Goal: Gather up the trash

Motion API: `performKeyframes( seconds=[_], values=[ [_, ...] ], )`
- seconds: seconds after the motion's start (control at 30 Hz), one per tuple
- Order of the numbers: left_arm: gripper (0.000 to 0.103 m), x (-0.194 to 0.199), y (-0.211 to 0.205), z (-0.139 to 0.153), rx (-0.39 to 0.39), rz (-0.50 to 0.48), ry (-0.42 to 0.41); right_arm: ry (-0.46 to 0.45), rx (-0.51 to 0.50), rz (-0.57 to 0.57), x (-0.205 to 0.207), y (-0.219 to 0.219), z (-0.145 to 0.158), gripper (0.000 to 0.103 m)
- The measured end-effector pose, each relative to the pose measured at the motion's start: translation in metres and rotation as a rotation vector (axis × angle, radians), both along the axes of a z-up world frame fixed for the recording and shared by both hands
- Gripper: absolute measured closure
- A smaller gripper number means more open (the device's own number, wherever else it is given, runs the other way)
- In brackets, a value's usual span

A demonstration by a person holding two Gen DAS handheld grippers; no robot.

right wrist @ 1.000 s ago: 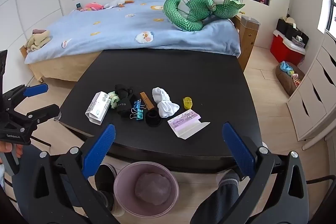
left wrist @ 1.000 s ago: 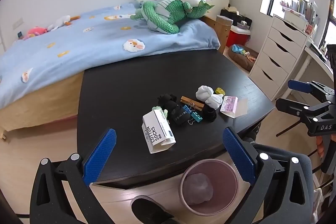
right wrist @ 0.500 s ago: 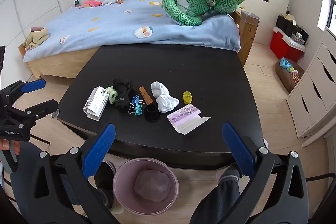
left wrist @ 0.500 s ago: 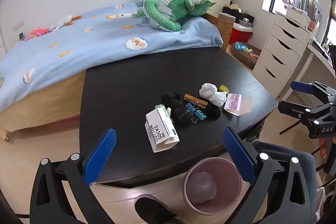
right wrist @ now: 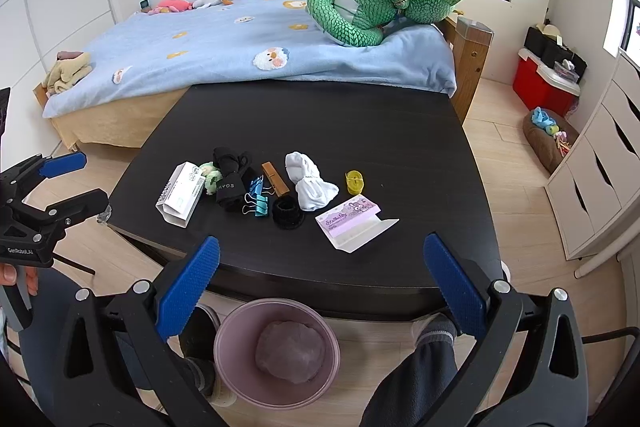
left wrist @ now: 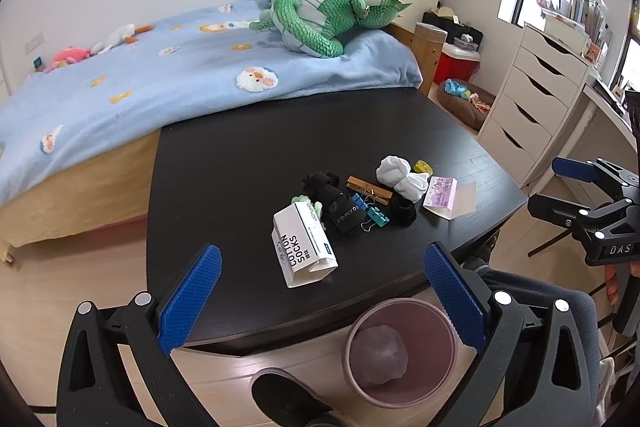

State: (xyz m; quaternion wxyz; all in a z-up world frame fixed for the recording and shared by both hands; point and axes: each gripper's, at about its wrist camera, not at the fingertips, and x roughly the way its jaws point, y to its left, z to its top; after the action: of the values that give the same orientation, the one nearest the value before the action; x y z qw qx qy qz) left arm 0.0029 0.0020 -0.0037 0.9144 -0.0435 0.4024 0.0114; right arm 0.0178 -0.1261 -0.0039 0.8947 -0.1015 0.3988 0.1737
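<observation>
left wrist view: above the counter's (left wrist: pixel 248 155) near-left corner, facing across it toward the bed (left wrist: pixel 120 87) | right wrist view: above the near edge, right of the other, facing the same way | both held back from the counter | shared: counter top, bin (right wrist: pixel 276 351) below, each other's hand-held gripper at frame edge

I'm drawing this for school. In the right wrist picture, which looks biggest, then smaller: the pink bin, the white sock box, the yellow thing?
1. Pink bin, though it sits nearest the camera, which inflates it.
2. White sock box.
3. Yellow thing, clearly the smallest.
</observation>
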Motion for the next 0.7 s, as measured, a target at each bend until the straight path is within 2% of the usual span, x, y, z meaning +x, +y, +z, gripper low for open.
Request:
performKeyframes(
  seconds=[0.7],
  values=[
    [0.006,0.0011,0.0000,0.0005,-0.001,-0.002,0.003,-0.002,0.000,-0.002,0.0000,-0.0019,0.0008,0.003]
  ],
)
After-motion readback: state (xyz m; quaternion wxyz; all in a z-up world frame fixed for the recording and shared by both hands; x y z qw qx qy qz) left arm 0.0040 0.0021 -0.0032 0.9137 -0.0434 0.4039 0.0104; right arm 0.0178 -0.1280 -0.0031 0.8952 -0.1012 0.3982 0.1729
